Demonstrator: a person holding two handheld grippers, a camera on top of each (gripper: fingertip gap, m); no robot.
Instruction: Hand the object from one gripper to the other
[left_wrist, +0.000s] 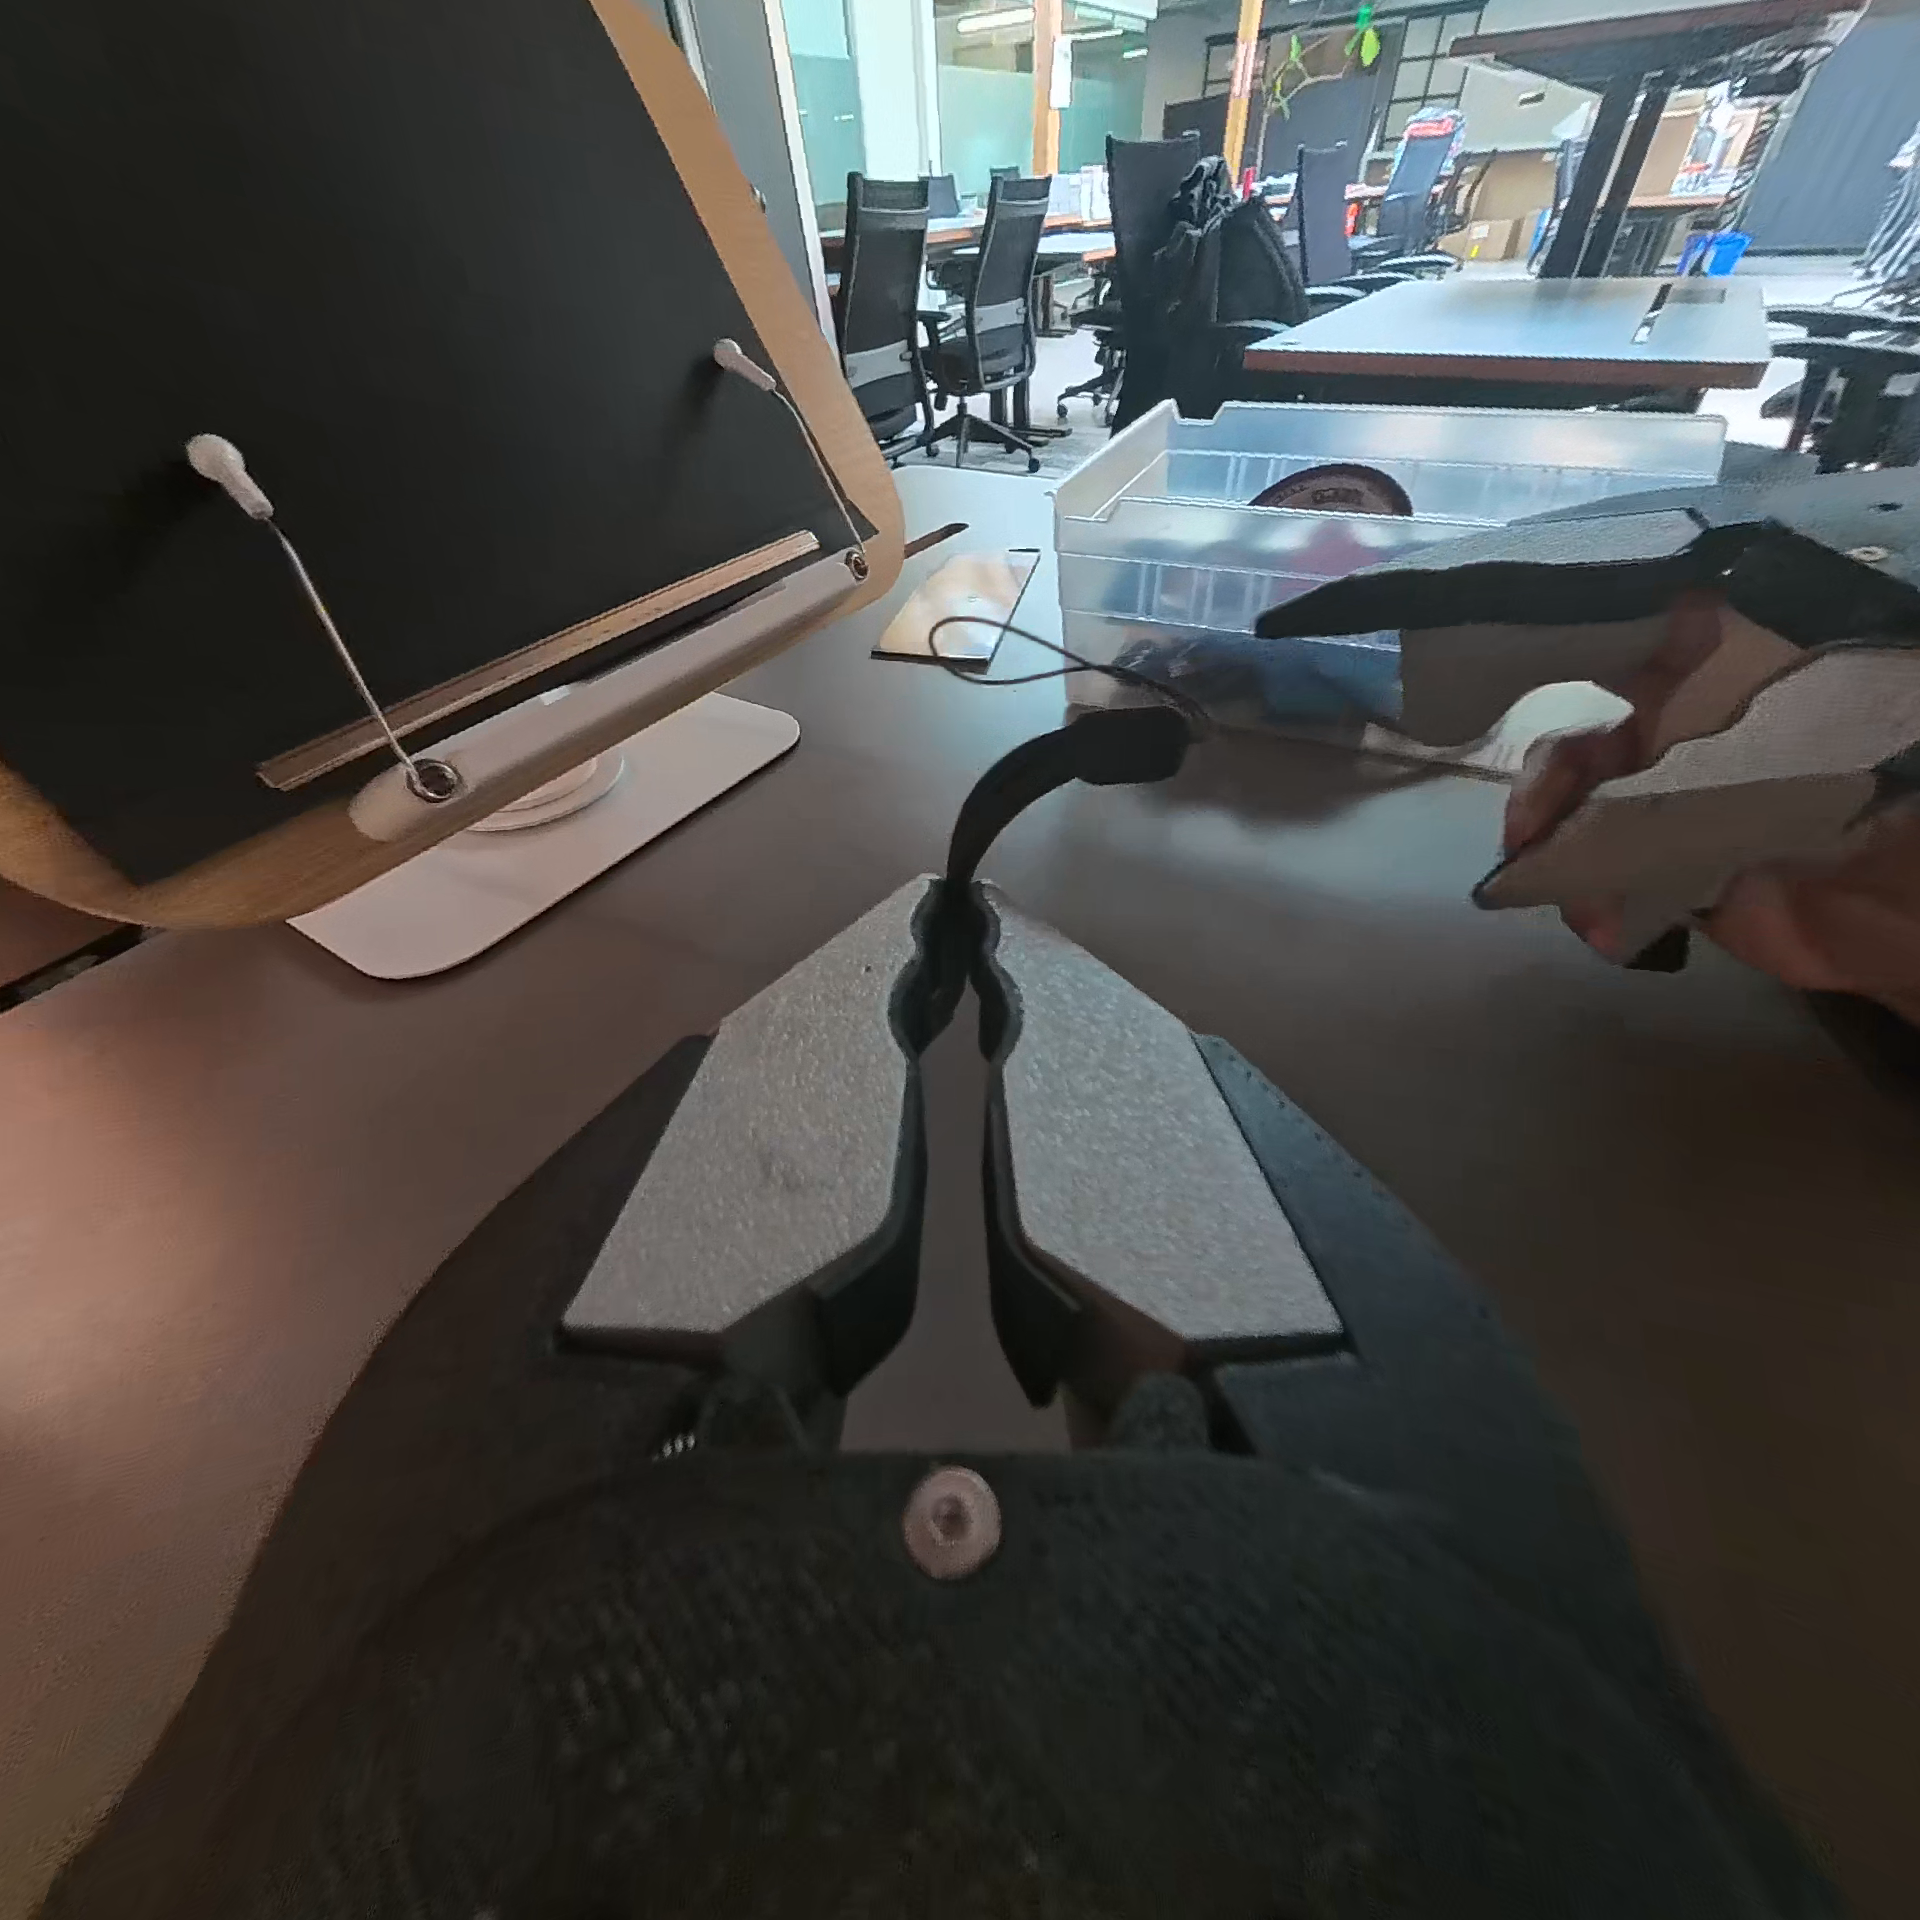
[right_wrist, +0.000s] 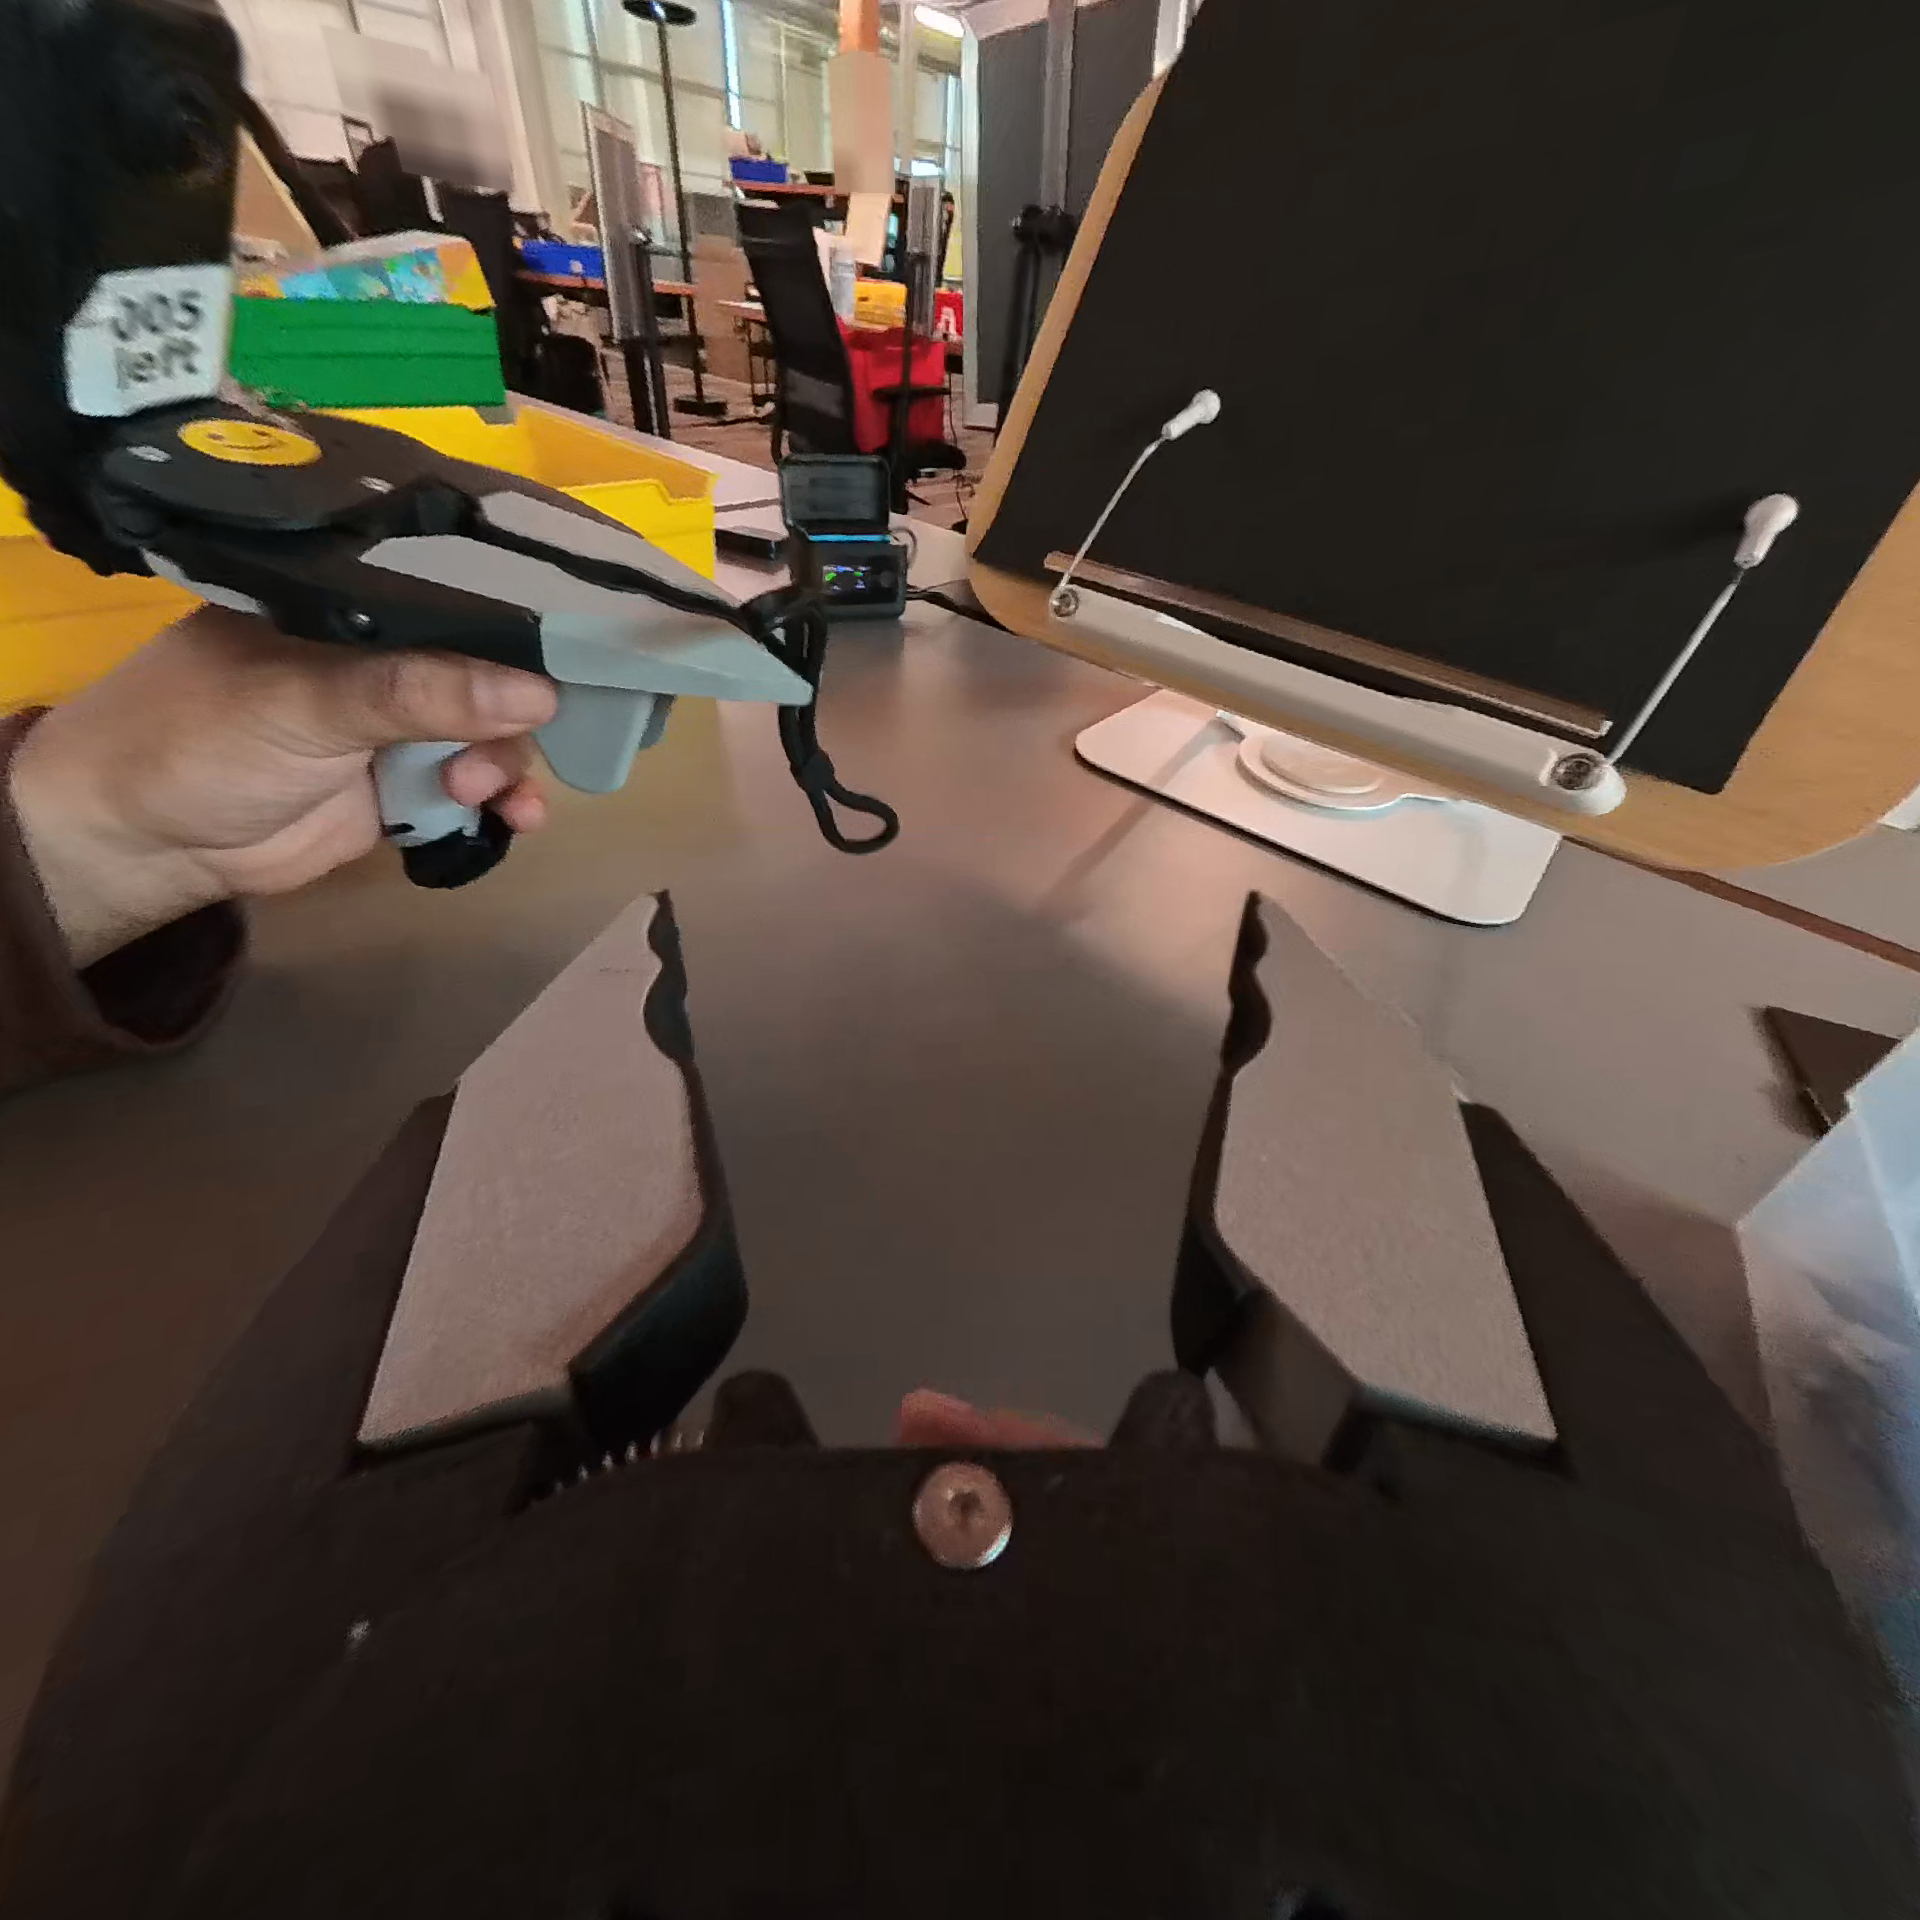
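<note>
Where our left gripper (left_wrist: 951, 925) pinches its tips together, we hold a black cord strap (left_wrist: 1049, 764) between them; the strap arches up and away toward one o'clock, ending in a thicker black end with a thin loop of string beyond it. From the right wrist view, the same strap (right_wrist: 826, 769) hangs from the closed tips of the left gripper (right_wrist: 774, 649) at about ten o'clock, dangling free above the dark table (right_wrist: 935, 987) with its loop at the bottom. A hand (right_wrist: 239, 769) grips that gripper's grey handle.

Our right gripper (right_wrist: 956, 935) stands wide apart and empty, its two grey fingers (right_wrist: 582, 1132) pointing at twelve o'clock, below and near the strap but apart from it. In the left wrist view, the right gripper (left_wrist: 1340, 665) comes in from three o'clock, close to the strap's far end.

Beyond, a wooden-edged book stand (left_wrist: 416, 416) with a black face and two wire page holders sits at eleven o'clock on a white base. A clear plastic bin (left_wrist: 1351, 499) rests at one o'clock, and yellow bins (right_wrist: 623, 488) sit behind the left gripper.
</note>
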